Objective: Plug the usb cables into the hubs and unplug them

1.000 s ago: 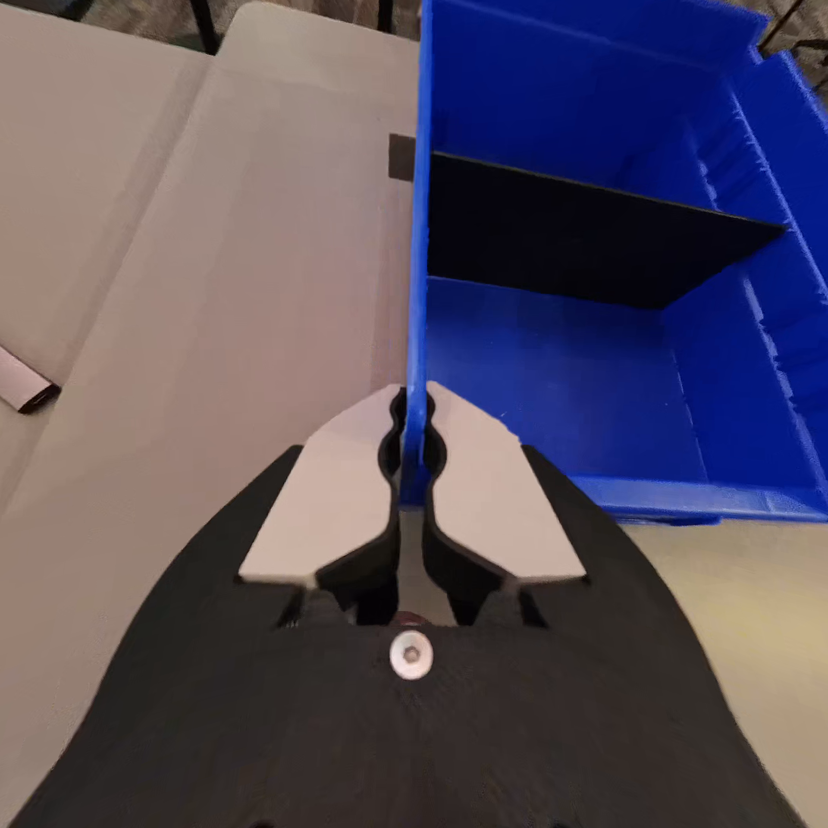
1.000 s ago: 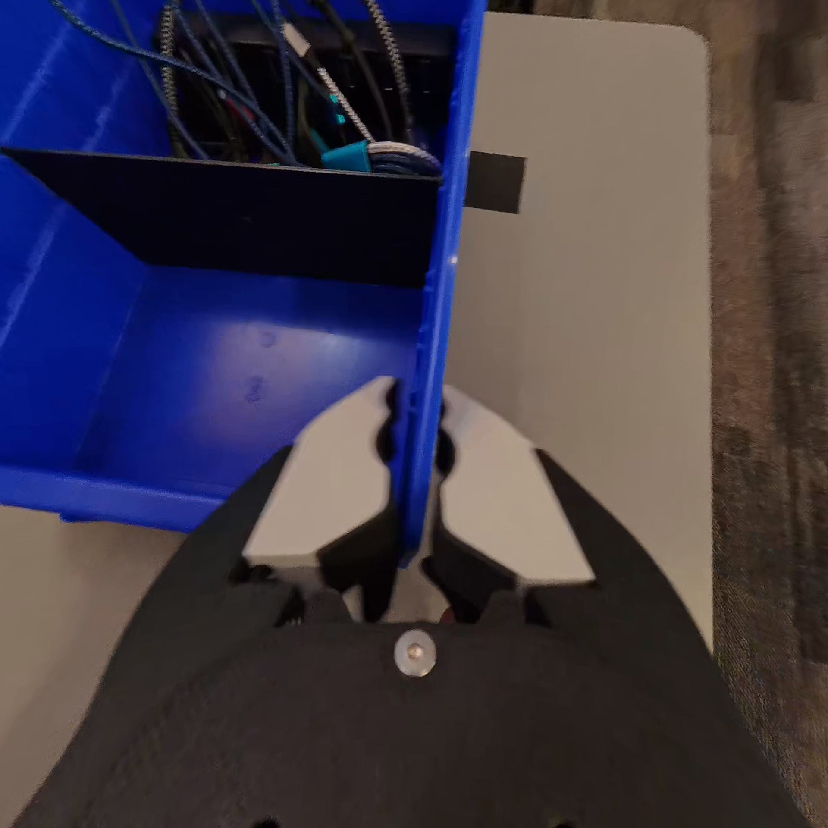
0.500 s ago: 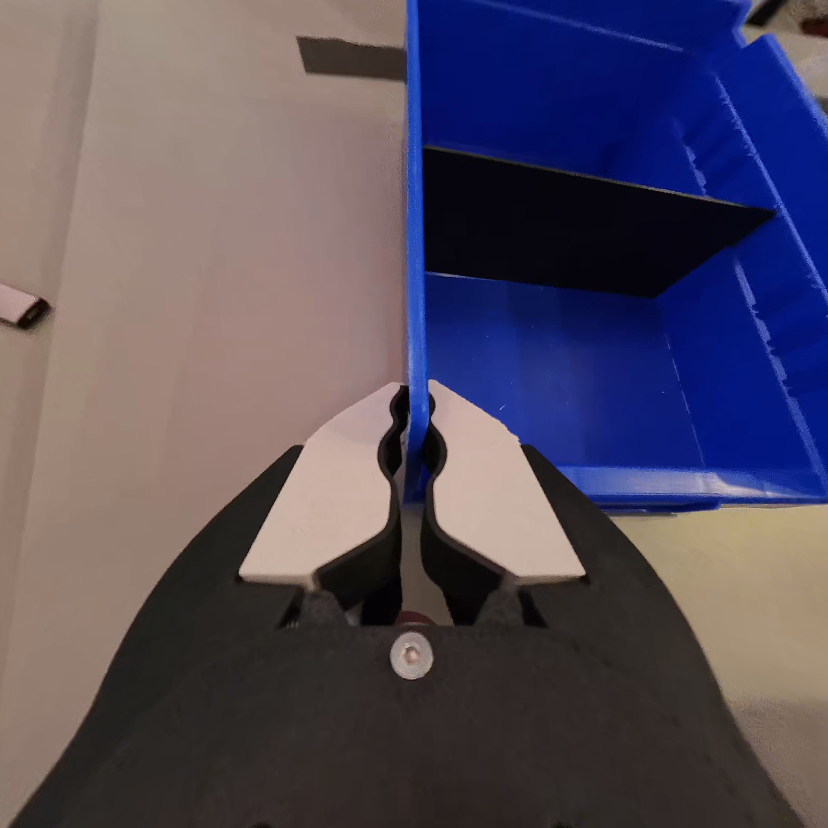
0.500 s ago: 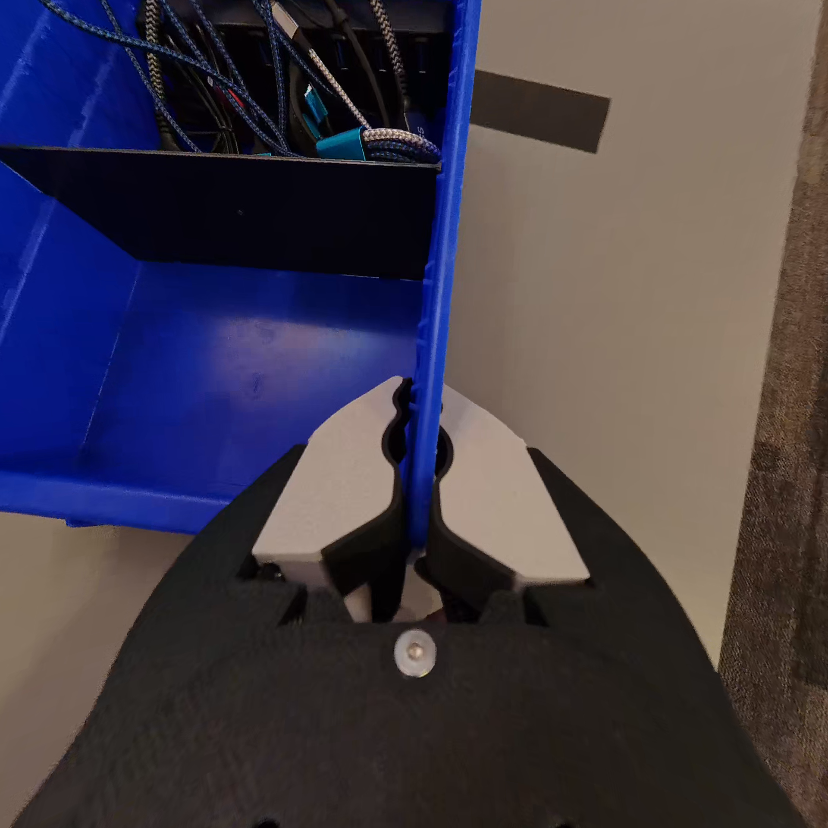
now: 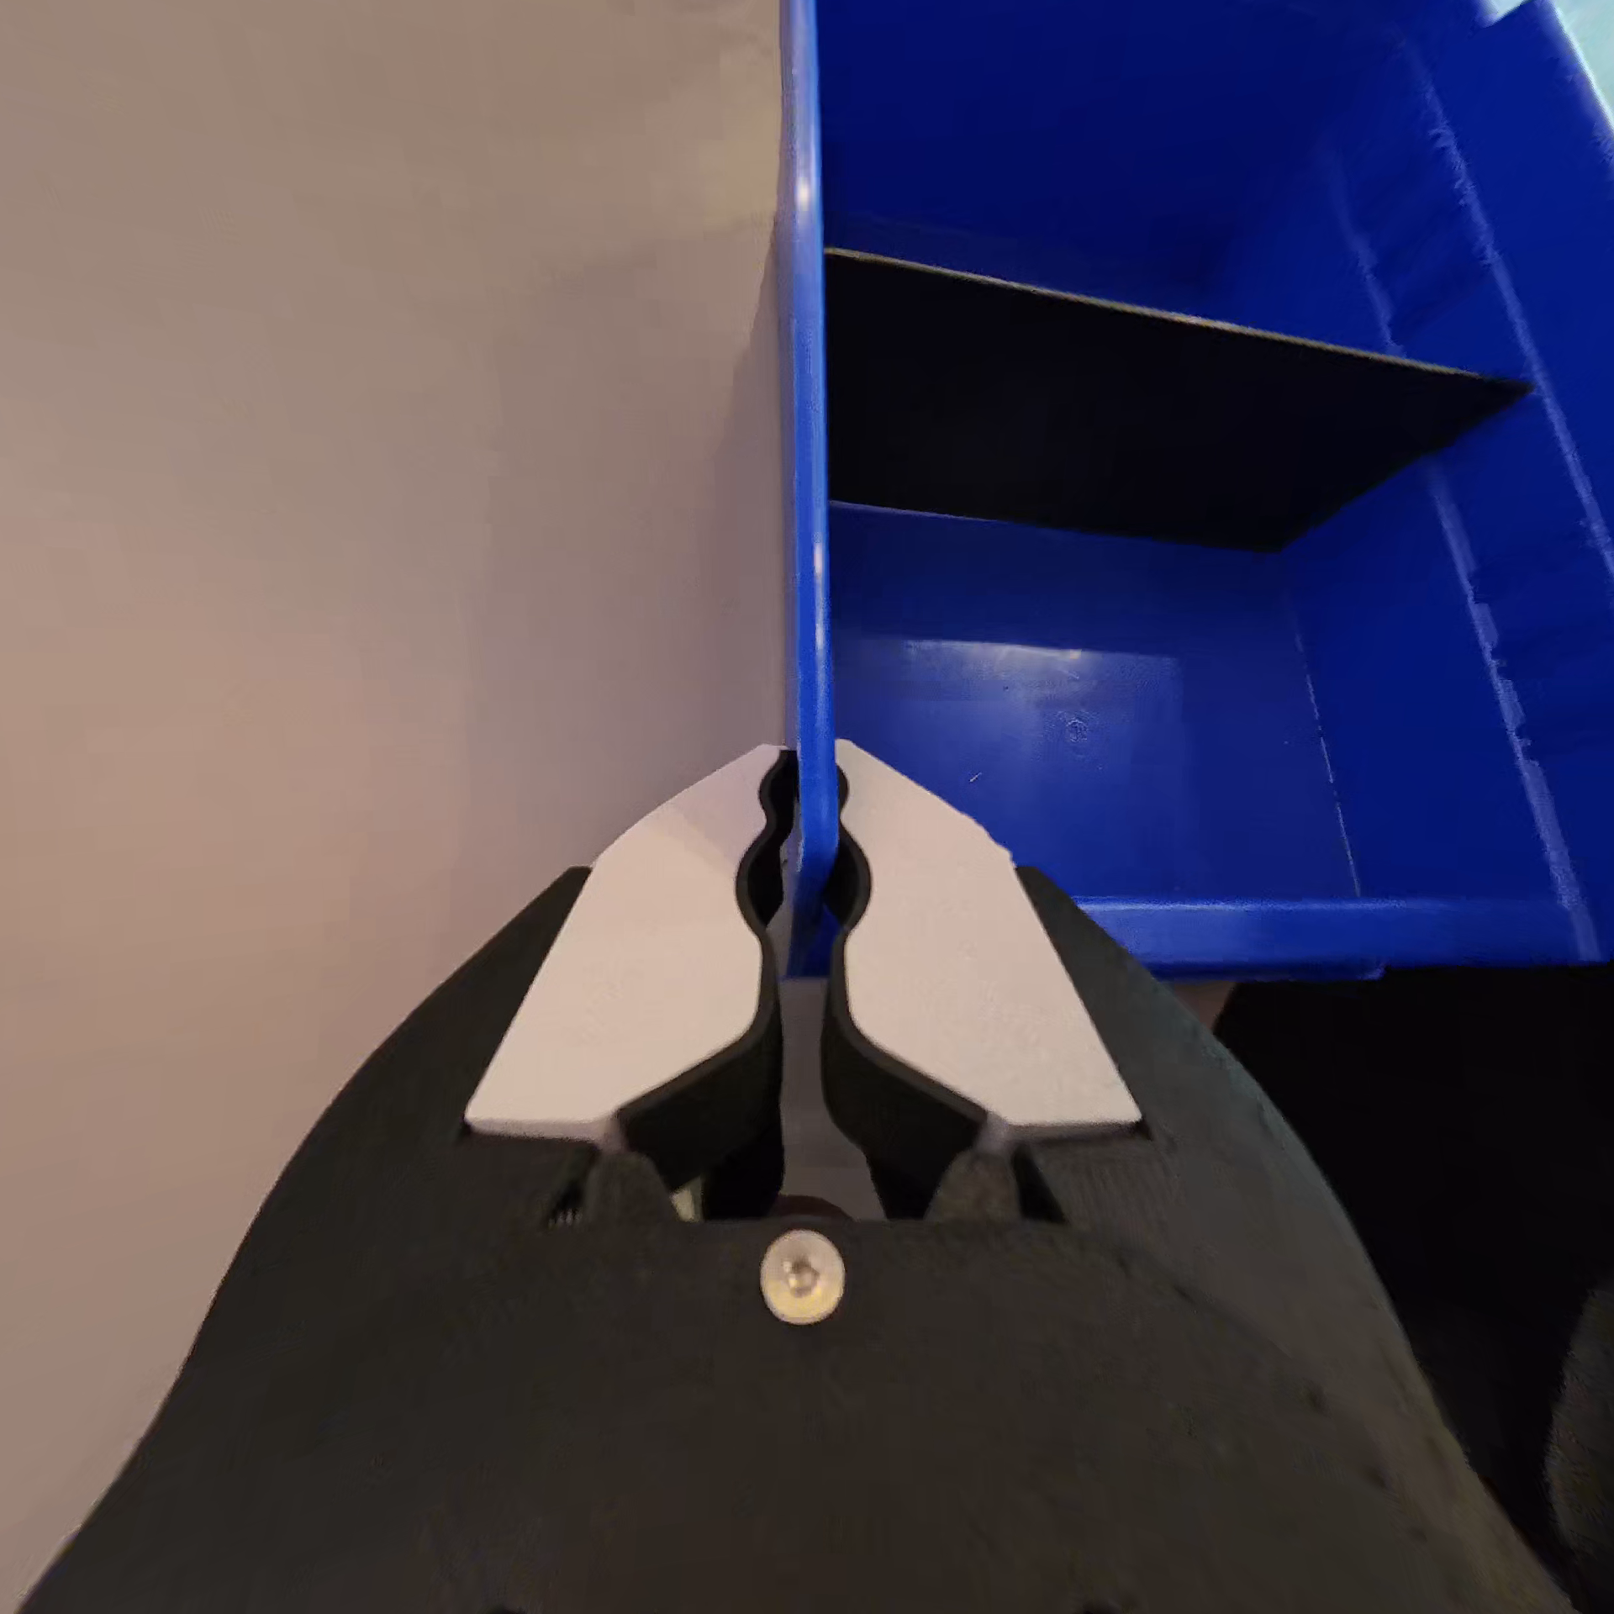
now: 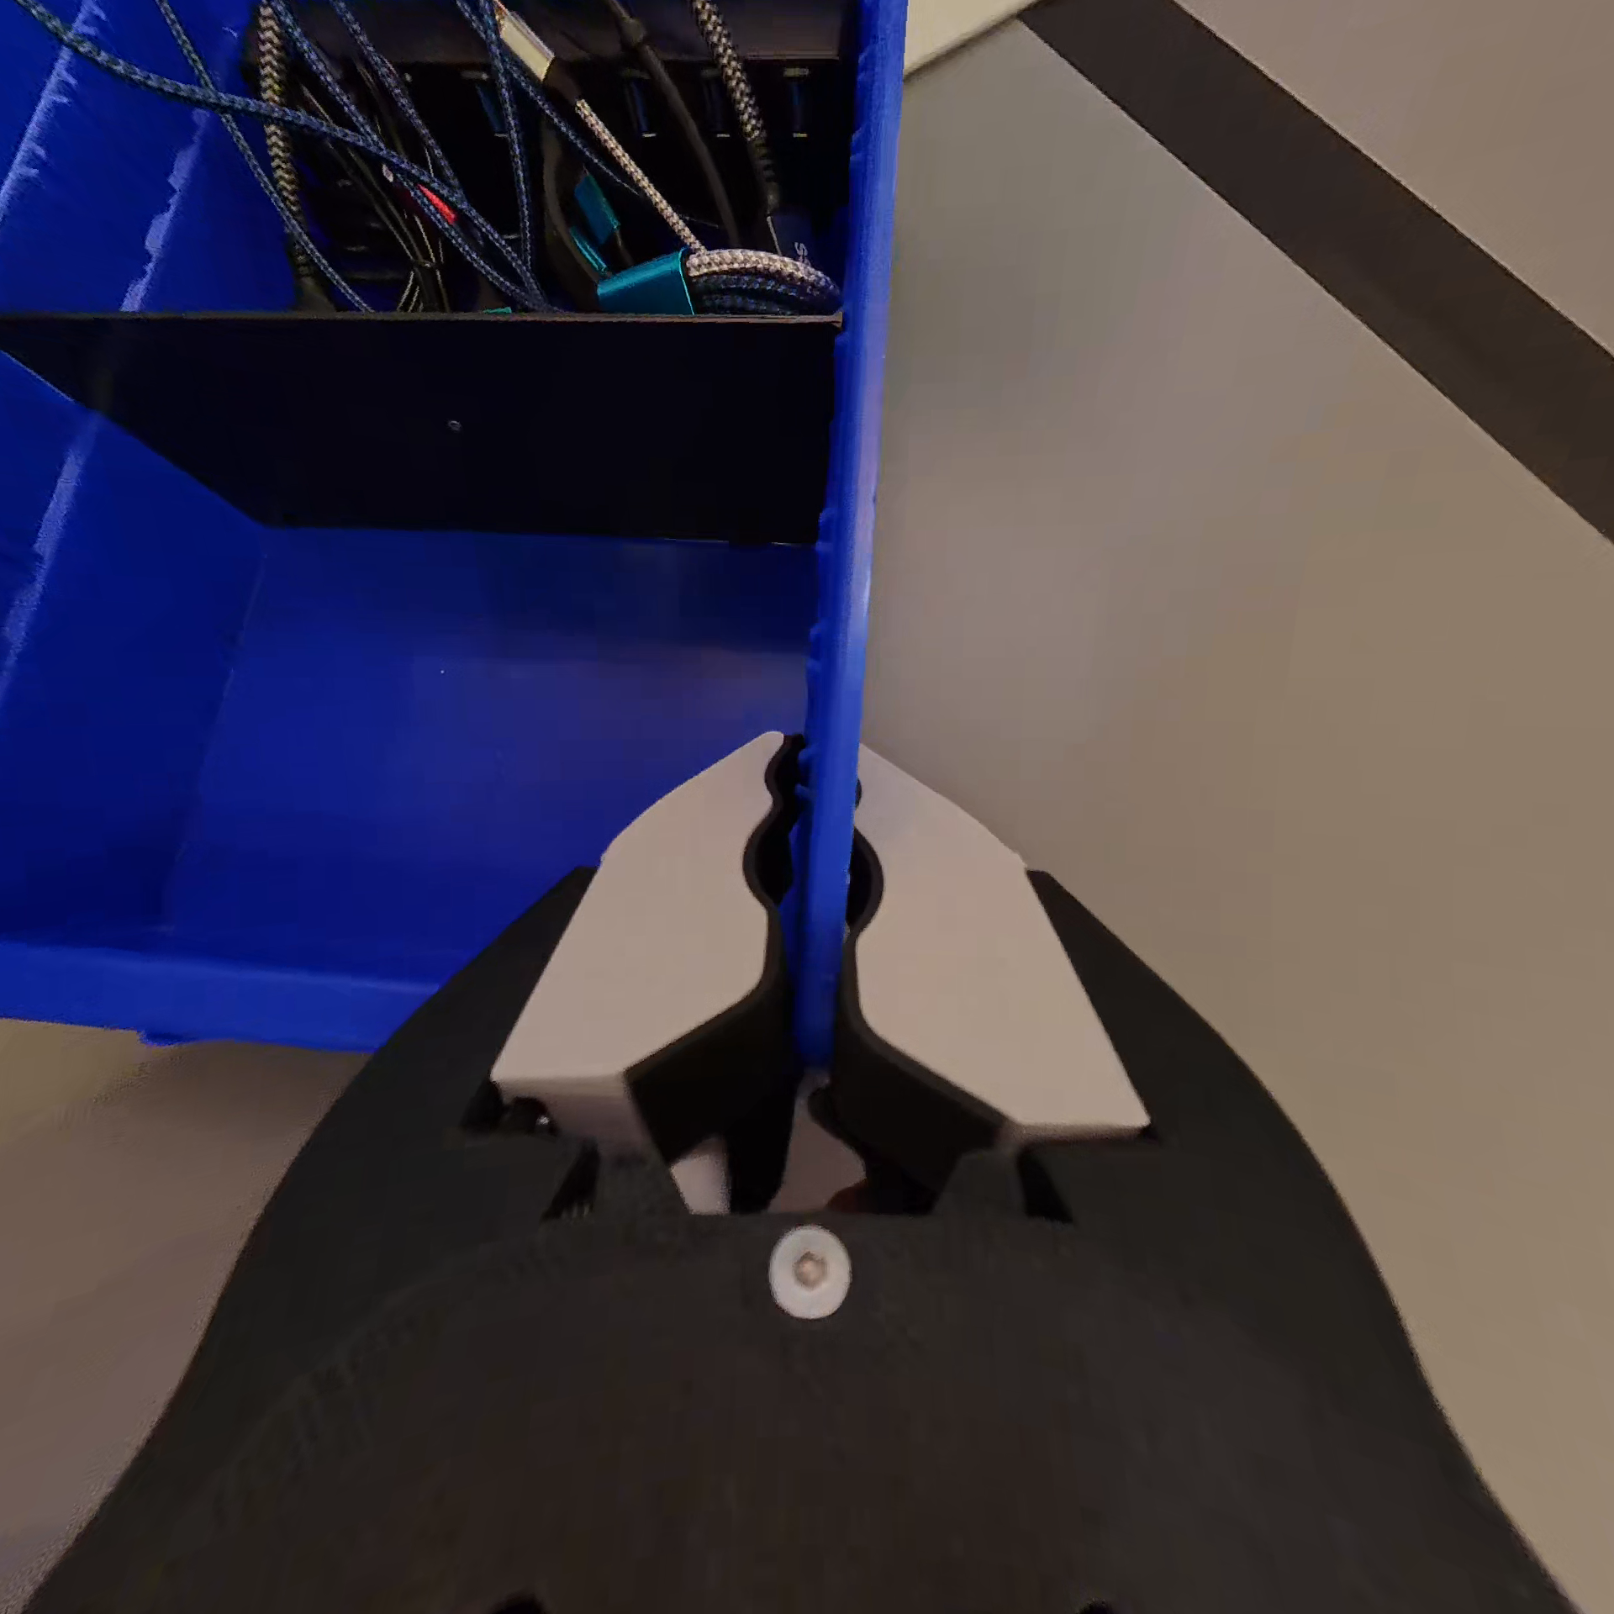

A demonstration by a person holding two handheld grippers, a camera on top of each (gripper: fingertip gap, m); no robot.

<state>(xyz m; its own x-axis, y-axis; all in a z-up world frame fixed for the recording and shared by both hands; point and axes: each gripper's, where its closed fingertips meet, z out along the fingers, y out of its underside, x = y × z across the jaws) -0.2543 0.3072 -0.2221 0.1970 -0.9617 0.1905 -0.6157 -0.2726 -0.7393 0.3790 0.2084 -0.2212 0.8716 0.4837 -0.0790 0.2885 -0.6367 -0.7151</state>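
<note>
Left wrist view: the left gripper (image 5: 810,786) occupies the lower half of the frame, its two pale fingers (image 5: 681,926) closed on the left side wall of a blue plastic bin (image 5: 1135,742), with the thin rim running up between the pads to the top edge. The black inner pads press against the wall from both sides. A black divider (image 5: 1135,410) crosses the bin at the upper right, parting a bare near compartment from a far one. A pale grey tabletop (image 5: 349,437) fills the left of the frame; a dark area lies at the lower right, below the bin's front wall.

Right wrist view: the right gripper (image 6: 817,769) sits at lower centre, its fingers (image 6: 943,943) clamped on the bin's right side wall (image 6: 860,437), which rises from between the pads to the top of the frame. The same divider (image 6: 437,419) spans the upper left. Behind it, in the far compartment at the top left, lie the usb cables (image 6: 419,157): braided blue and grey-white leads tangled together, one with a teal connector (image 6: 646,284) resting against the divider's top edge. Black usb hubs (image 6: 716,105) stand behind them, against the far wall. A black tape strip (image 6: 1354,244) runs diagonally over the tabletop at the upper right.
</note>
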